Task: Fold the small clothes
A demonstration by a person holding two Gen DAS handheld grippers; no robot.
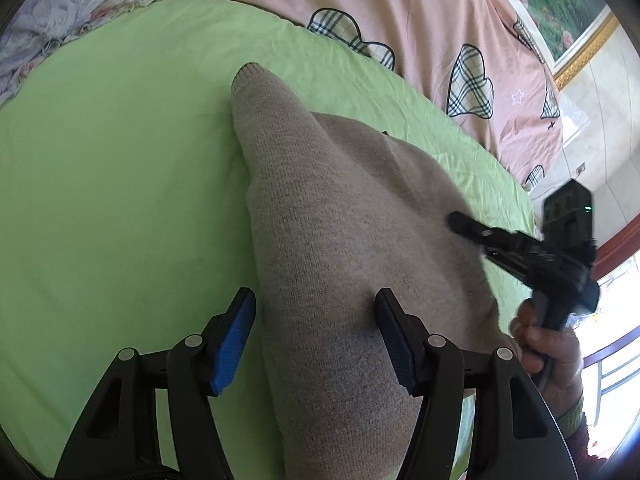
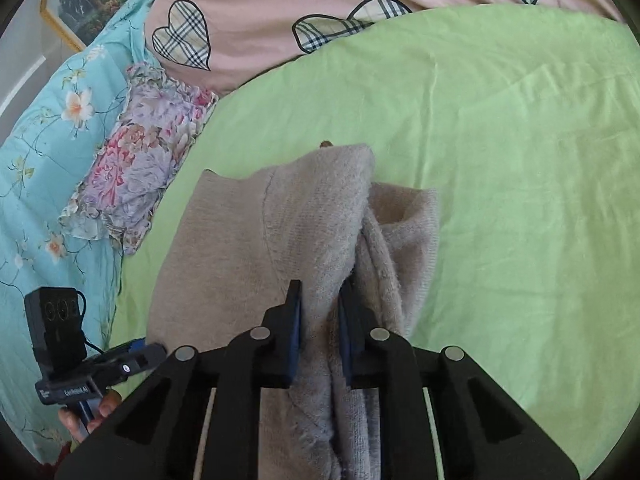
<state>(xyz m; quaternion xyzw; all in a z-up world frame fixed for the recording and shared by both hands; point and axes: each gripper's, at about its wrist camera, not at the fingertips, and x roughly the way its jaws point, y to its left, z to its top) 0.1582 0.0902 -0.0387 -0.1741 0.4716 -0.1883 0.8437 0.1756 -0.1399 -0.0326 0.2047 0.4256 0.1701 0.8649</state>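
Note:
A small beige knitted sweater [image 1: 344, 248] lies on the green bed sheet [image 1: 120, 168], one sleeve stretched away from me. My left gripper [image 1: 316, 300] is open, its blue-padded jaws set wide over the sleeve's near part. My right gripper [image 2: 320, 300] is shut on a bunched fold of the sweater [image 2: 320, 232] and holds it a little off the sheet [image 2: 500, 160]. The right gripper also shows in the left wrist view [image 1: 460, 220] at the sweater's right edge. The left gripper shows in the right wrist view [image 2: 152, 354] at lower left.
A pink quilt with plaid hearts [image 1: 440, 32] lies along the far side of the bed. A floral cloth [image 2: 140, 176] and a turquoise floral cover [image 2: 52, 140] lie at the left. A framed picture [image 1: 560, 12] hangs on the wall.

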